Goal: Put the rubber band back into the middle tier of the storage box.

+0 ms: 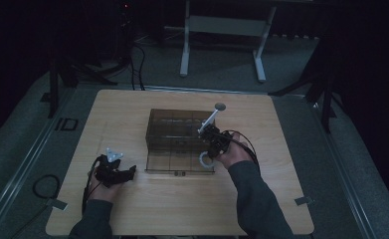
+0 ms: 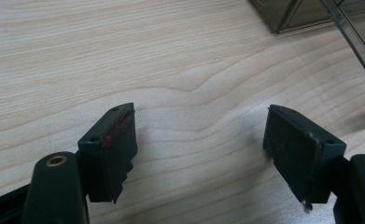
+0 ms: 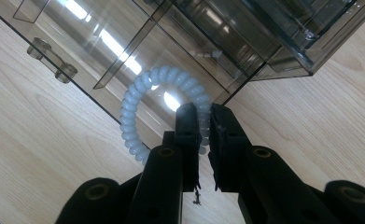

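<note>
1. Jaws first: on our right gripper [image 3: 201,140] they are pinched on the pale spiral hair tie [image 3: 138,105], gripping one side of the ring, while on our left gripper [image 2: 201,144] they stand spread wide with nothing between them, low over bare wood.

2. We work on the worktop [image 1: 147,204], which has open room on every side of the smoked clear organiser box [image 1: 174,130]. Its near edge by our sleeves is well apart from the work.

3. Our box sits mid-worktop with its front panel [image 3: 77,60] folded down flat towards us. That panel's thin edge and the box's near corner are what we could clip.

4. Our hair tie hangs from the right jaws just over the folded-down panel, at the right front corner of the box. Whether it touches the plastic we cannot tell.

5. To do this step well, we judge that we should keep the grip firm and carry the ring over the panel edge rather than drag it, because the springy coil could snag on the dividers.

6. We should leave the left gripper parked to the left, near the box, ready to steady it.
</note>
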Demonstrator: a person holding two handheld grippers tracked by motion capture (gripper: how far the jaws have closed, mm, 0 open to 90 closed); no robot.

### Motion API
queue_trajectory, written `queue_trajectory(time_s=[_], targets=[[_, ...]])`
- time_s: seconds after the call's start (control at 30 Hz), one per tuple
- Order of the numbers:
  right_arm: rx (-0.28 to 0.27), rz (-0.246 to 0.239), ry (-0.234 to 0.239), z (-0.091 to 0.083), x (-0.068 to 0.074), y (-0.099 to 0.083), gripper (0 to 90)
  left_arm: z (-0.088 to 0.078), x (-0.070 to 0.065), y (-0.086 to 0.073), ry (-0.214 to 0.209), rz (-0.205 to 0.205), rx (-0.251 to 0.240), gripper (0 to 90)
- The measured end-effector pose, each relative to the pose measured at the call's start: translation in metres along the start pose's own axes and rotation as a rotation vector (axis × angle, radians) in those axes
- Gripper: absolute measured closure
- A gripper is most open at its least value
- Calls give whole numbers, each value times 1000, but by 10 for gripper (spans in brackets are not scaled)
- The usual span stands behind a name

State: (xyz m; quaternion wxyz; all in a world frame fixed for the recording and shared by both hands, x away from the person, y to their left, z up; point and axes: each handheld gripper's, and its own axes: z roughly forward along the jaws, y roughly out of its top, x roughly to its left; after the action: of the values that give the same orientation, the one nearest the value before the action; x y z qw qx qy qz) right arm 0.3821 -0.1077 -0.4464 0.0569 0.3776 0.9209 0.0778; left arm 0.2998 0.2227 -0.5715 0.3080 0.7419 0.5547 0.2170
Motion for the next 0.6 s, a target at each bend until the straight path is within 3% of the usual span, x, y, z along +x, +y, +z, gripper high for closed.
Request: queue_trajectory(time_s=[0.6], targets=[[11, 8, 16, 11, 3, 4, 821, 0, 0, 0, 1, 6, 3, 258]])
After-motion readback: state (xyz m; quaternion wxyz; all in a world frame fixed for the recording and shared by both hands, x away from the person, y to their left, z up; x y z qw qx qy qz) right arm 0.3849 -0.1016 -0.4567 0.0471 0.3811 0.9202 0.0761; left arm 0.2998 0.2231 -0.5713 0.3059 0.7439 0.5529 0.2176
